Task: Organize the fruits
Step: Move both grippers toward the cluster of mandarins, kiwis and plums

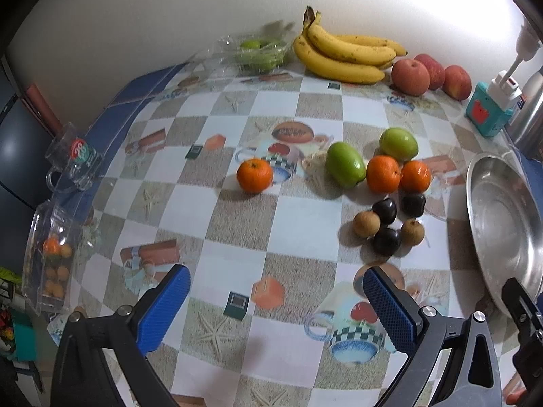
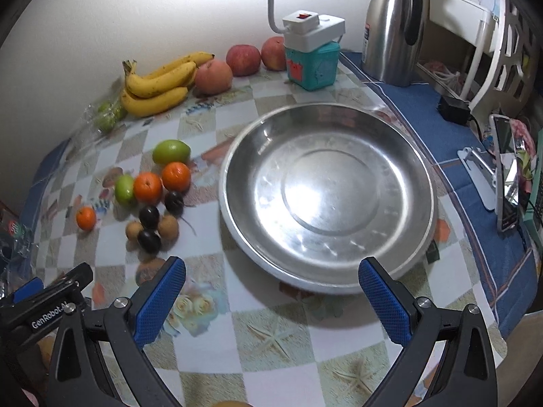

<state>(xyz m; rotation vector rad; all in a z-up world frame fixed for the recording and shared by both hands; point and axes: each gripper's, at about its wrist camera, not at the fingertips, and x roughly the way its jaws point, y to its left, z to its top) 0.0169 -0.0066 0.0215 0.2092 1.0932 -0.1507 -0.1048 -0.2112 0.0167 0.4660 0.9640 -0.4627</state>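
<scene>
My left gripper (image 1: 276, 285) is open and empty, low over the checked tablecloth, short of the fruit. Ahead lie a lone orange (image 1: 254, 175), two green fruits (image 1: 345, 164), two more oranges (image 1: 383, 173), and a cluster of dark plums (image 1: 385, 211) and small brown fruits (image 1: 366, 224). The steel bowl (image 1: 502, 217) is empty at the right. My right gripper (image 2: 271, 279) is open and empty just before the bowl's near rim (image 2: 325, 283). The same fruit cluster (image 2: 149, 196) lies left of the bowl.
Bananas (image 1: 342, 54) and three apples (image 1: 429, 74) lie along the back wall beside a clear box of green fruit (image 1: 258, 52). A teal box with a lamp (image 2: 312, 57), a steel thermos (image 2: 390, 23) and a phone on a stand (image 2: 505, 173) stand at the right. Glass mugs (image 1: 73, 159) sit at the left edge.
</scene>
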